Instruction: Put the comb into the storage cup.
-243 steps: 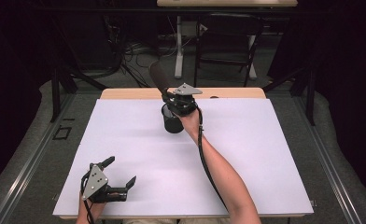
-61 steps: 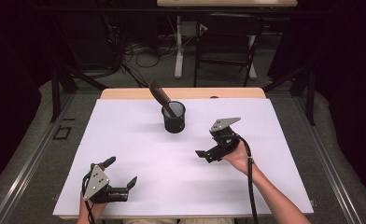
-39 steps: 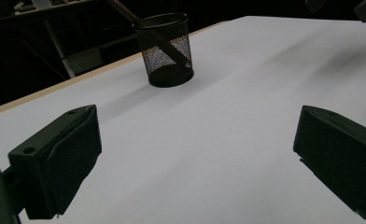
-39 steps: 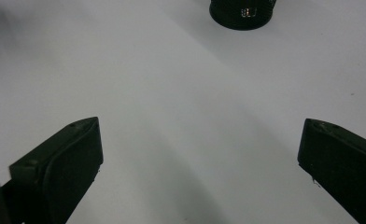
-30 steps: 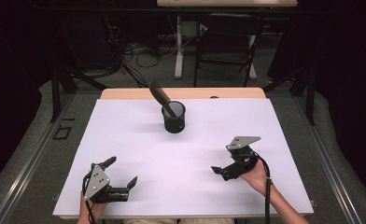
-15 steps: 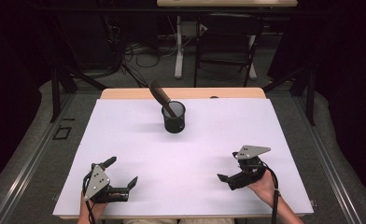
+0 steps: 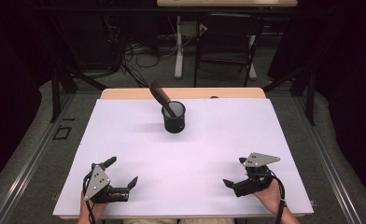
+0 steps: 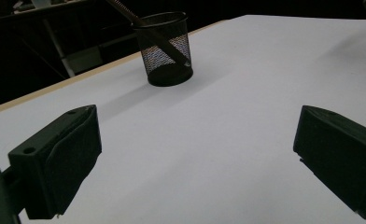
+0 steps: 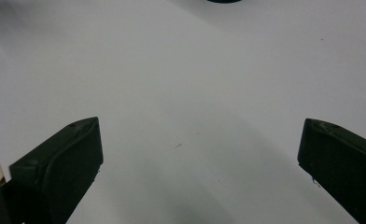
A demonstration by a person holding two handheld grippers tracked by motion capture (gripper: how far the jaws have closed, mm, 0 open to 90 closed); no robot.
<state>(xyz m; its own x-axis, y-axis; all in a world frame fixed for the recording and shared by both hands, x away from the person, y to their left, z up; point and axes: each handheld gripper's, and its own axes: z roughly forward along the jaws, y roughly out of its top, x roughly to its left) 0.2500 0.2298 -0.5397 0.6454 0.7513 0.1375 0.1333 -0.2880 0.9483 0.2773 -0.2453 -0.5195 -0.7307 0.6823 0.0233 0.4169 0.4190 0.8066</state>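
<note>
A black mesh cup (image 7: 174,118) stands at the far middle of the white table (image 7: 228,126), with a dark stick-like tool (image 7: 160,94) leaning out of it to the upper left. In the left gripper view the cup (image 8: 165,48) and the tool (image 8: 125,10) lie well ahead. My left gripper (image 7: 121,172) rests open near the front left edge, nothing between its fingers. My right gripper (image 7: 234,171) sits open near the front right, its jaws wide apart over bare table (image 9: 186,93).
A wooden strip (image 7: 125,94) runs along the table's far edge. Beyond it stand dark stands, cables and a chair frame (image 7: 223,51). Grey floor and rails flank the table on both sides.
My right gripper has drawn back from the cup to the front right of the table, leaving the tool in the cup. The left gripper has stayed put.
</note>
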